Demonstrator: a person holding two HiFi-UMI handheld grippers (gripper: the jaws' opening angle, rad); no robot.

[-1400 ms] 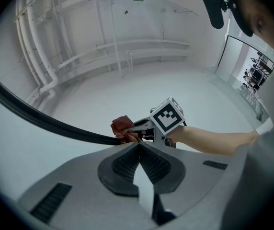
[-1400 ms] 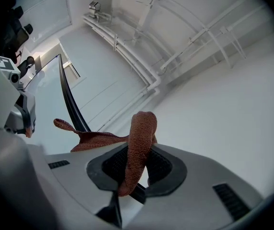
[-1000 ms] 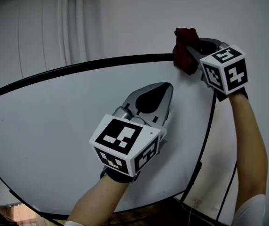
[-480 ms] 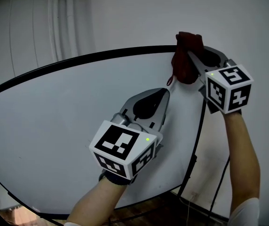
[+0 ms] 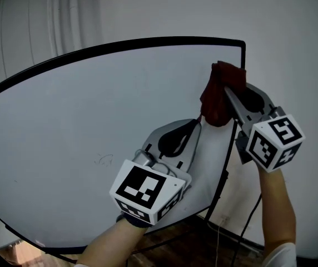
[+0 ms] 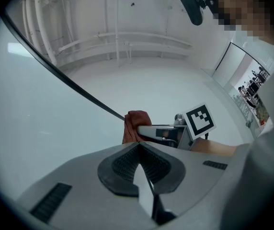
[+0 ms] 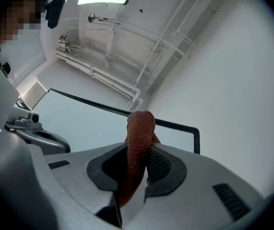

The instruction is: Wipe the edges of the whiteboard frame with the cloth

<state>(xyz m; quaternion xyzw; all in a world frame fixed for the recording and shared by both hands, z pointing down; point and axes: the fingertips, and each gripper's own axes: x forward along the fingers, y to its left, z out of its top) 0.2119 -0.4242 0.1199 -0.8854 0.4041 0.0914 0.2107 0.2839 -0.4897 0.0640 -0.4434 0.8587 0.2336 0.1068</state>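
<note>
The whiteboard's black frame (image 5: 148,40) arcs across the head view, with its top right corner above the cloth. A dark red cloth (image 5: 219,96) is pressed on the frame's right edge (image 5: 234,135), a little below that corner. My right gripper (image 5: 226,91) is shut on the cloth, which bulges up between its jaws in the right gripper view (image 7: 139,138). My left gripper (image 5: 195,123) is shut with nothing in it, its tip against the white board face just left of the cloth. From the left gripper view, the cloth (image 6: 136,124) shows ahead of the shut jaws.
A white wall (image 5: 292,49) lies behind and to the right of the board. The stand's dark legs (image 5: 234,235) and a cable run down to a wooden floor (image 5: 192,246) below the board's lower right. Pipes (image 5: 64,21) run up the wall at the far left.
My right gripper has carried the cloth from the top right corner down onto the right edge. The left gripper stays on the board face.
</note>
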